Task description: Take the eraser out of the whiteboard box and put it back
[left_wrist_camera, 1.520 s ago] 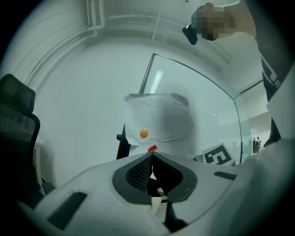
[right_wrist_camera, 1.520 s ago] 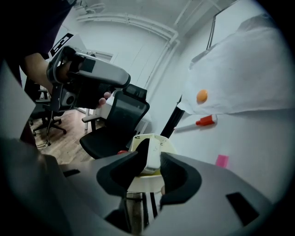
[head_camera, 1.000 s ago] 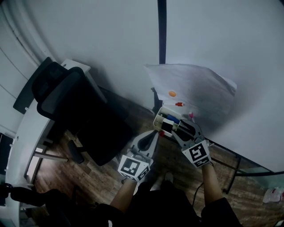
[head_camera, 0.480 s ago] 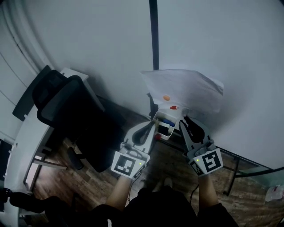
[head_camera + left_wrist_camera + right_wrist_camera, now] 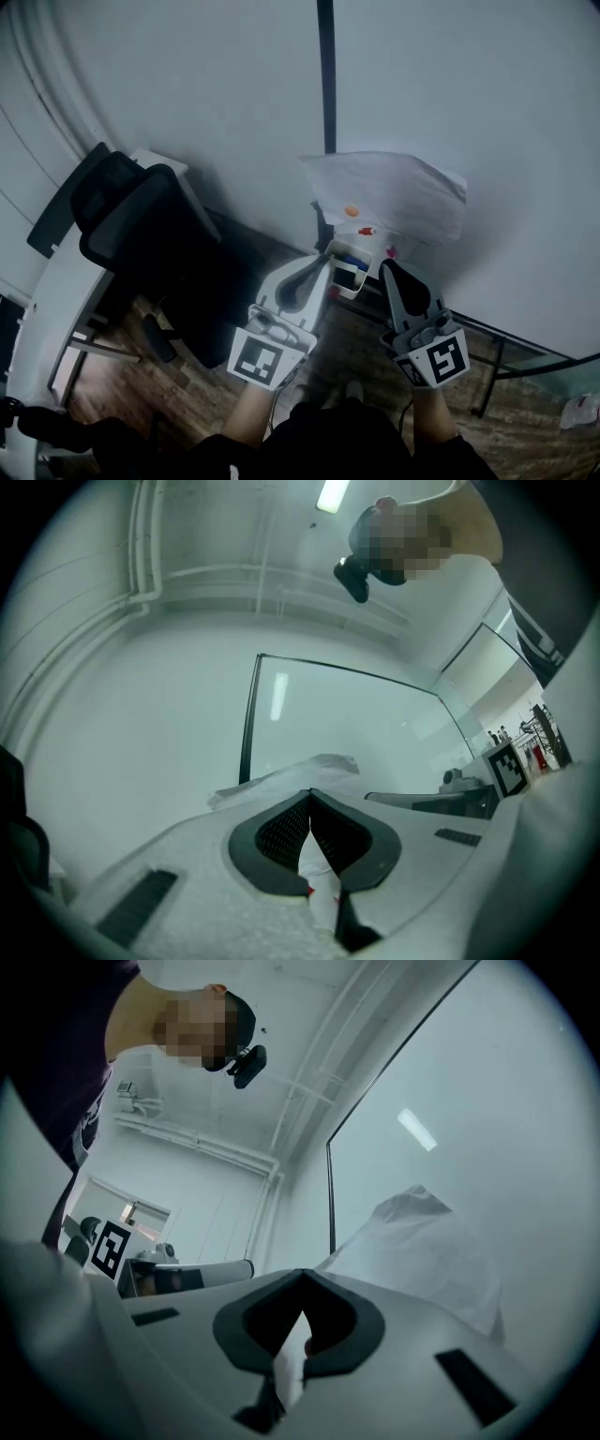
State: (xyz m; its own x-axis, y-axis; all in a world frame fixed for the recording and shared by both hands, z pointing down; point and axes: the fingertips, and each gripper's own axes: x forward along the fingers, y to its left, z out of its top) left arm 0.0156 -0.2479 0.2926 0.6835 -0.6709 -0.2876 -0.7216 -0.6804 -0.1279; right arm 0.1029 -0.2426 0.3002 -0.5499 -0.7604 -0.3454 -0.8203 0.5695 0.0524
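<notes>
The white whiteboard box (image 5: 334, 255) hangs on the wall under a sheet of paper (image 5: 394, 192). It holds a blue marker and a dark block (image 5: 348, 276) that looks like the eraser. My left gripper (image 5: 317, 265) (image 5: 309, 794) is shut just left of the box, with nothing between its pads. My right gripper (image 5: 385, 266) (image 5: 300, 1275) is shut just right of the box and also holds nothing. Both point up toward the whiteboard. Only white and a bit of red show through the slot behind each gripper's closed tips.
A black office chair (image 5: 150, 234) stands at the left beside a white desk (image 5: 56, 309). A dark vertical strip (image 5: 325, 75) splits the whiteboard wall above the paper. Wooden floor and a thin black frame (image 5: 497, 337) lie below on the right.
The right gripper was open at the box a second ago; it has closed and drawn back down-right. Both grippers have tilted upward, and the left has shifted slightly.
</notes>
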